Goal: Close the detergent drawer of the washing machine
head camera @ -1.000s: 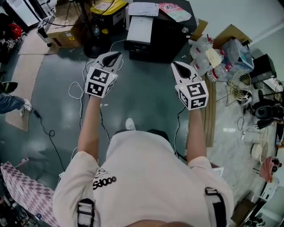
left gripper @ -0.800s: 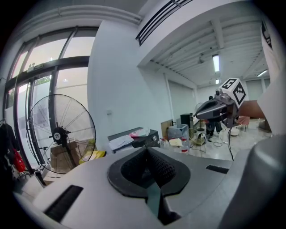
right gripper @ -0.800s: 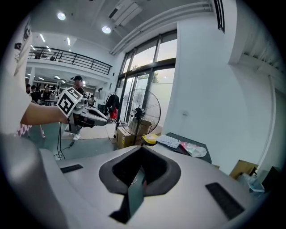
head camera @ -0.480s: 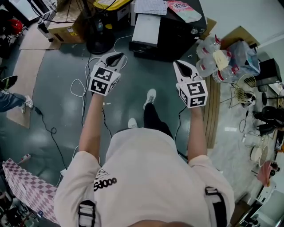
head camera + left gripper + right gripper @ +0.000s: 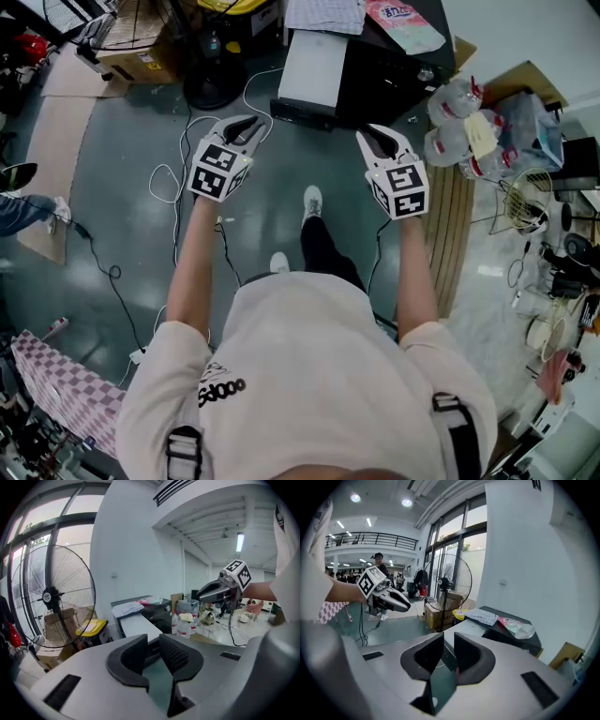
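A black washing machine [image 5: 380, 80] stands on the floor ahead, with a white slab [image 5: 314, 66] jutting from its front toward me. Both show again past the jaws in the left gripper view, black washing machine [image 5: 159, 610] and white slab [image 5: 135, 625]. My left gripper [image 5: 255, 127] and right gripper [image 5: 373, 134] hover in the air short of it, side by side. The jaws of both have just been opening and stand a little apart, with nothing between them. The left gripper [image 5: 153, 641] aims at the slab. The right gripper [image 5: 449, 641] points the same way.
A floor fan [image 5: 51, 597] and a cardboard box [image 5: 141, 61] stand left of the machine. Cables [image 5: 173, 187] trail across the floor. Water bottles [image 5: 455, 122] and clutter crowd the right side. A folded cloth [image 5: 323, 14] and a pink bag [image 5: 403, 19] lie on the machine.
I have stepped forward, so the machine is nearer. Both grippers have moved toward it and sunk a little. Their jaws, shut before, now show a small gap.
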